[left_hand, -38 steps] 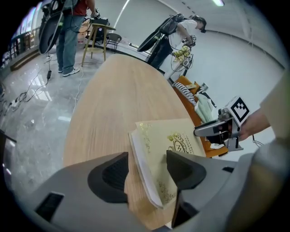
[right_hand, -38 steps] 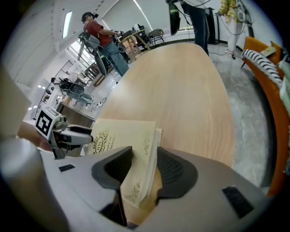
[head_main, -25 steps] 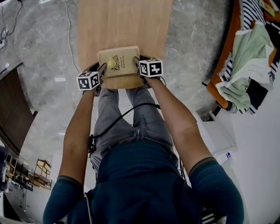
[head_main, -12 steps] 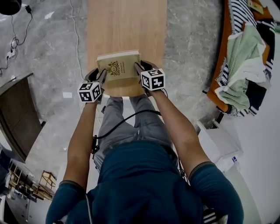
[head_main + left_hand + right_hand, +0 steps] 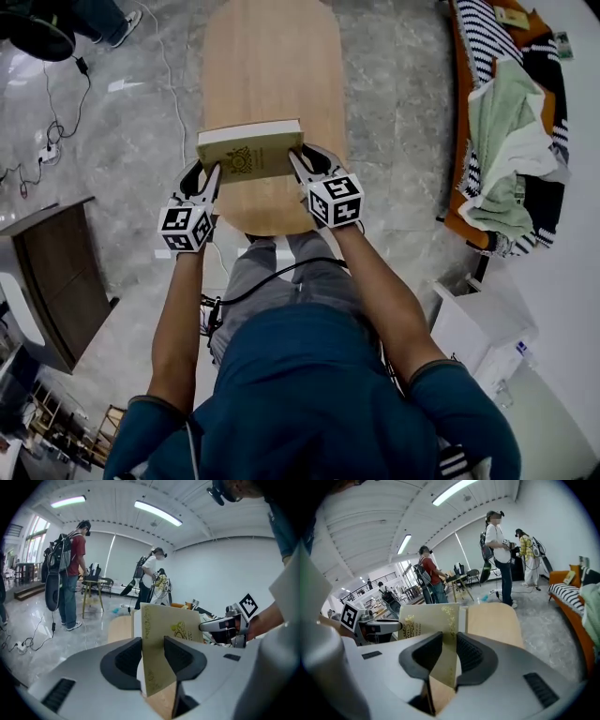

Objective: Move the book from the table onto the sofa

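Note:
The tan book (image 5: 248, 153) with a gold emblem hangs in the air over the near end of the wooden table (image 5: 272, 66), held between both grippers. My left gripper (image 5: 208, 173) is shut on the book's left edge, with its cover (image 5: 164, 634) clamped between the jaws. My right gripper (image 5: 302, 161) is shut on the right edge, and the cover (image 5: 426, 620) runs between its pads. The orange sofa (image 5: 466, 141) stands at the right, with striped and green cloths piled on it.
A dark cabinet (image 5: 52, 281) stands at the left and a white box (image 5: 483, 323) at the right near the sofa's end. Cables (image 5: 56, 131) lie on the marble floor. Several people (image 5: 70, 573) stand beyond the table by a chair.
Both grippers have risen together with the book, lifting it off the table's near end. The table now looks smaller and farther below, and more of the floor shows.

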